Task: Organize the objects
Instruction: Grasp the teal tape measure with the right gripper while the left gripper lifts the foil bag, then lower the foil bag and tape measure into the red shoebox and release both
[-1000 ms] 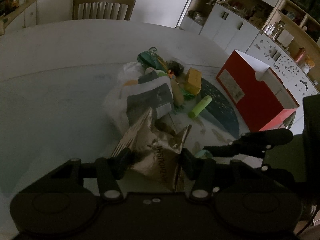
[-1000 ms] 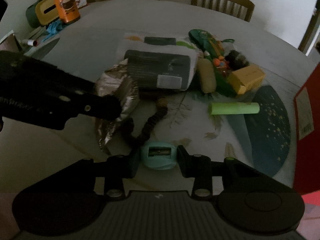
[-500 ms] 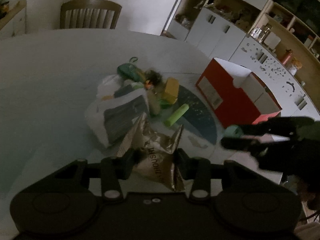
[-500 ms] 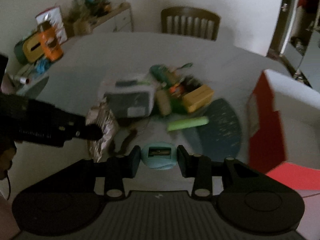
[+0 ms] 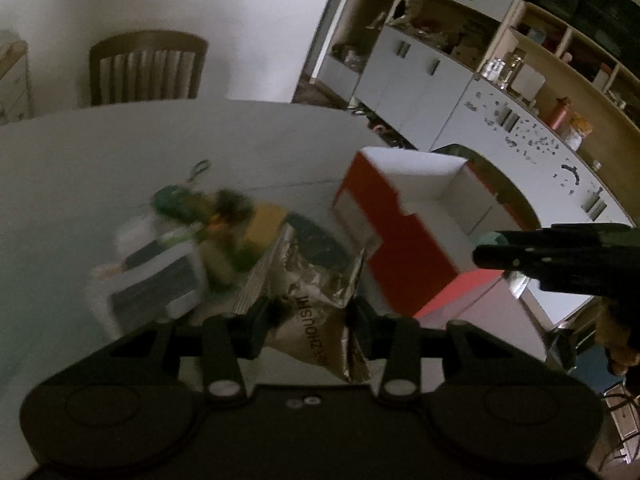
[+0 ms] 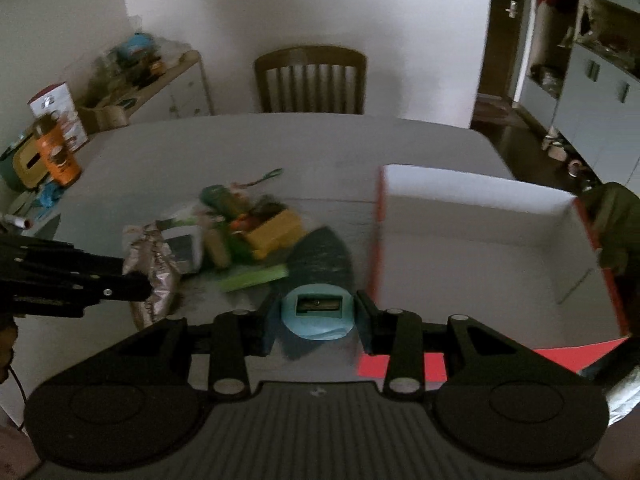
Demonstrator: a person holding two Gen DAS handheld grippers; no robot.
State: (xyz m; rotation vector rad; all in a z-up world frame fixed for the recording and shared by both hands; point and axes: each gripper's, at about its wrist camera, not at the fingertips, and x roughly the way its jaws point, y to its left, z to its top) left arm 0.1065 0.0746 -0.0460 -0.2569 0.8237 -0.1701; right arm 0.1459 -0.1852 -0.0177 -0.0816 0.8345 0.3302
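While both tongs are raised above the white table (image 6: 280,148), we hold one object in each. Our left gripper (image 5: 310,314) is closed on a crumpled silver foil packet (image 5: 316,304), its printed lettering running sideways and its torn corners sticking up past the fingers (image 5: 256,320). Our right gripper (image 6: 316,312) is clamped on a pale blue pencil sharpener (image 6: 316,312), rounded in outline, with a dark rectangular slot facing us.

Ahead of the right gripper and to its right stands the red box (image 6: 480,240), open at the top, with a white interior; its near left edge lies just beside the right-hand finger. Ahead and to the left of both tongs we see the blurred pile of remaining items (image 6: 240,232), including a yellow block (image 6: 276,232) and a green stick (image 6: 256,278), beside a dark teal mat (image 6: 320,264). Beyond the pile the table surface is bare up to the wooden chair (image 6: 310,80). From the left wrist view, the right gripper (image 5: 496,250) hangs over the box's near corner.
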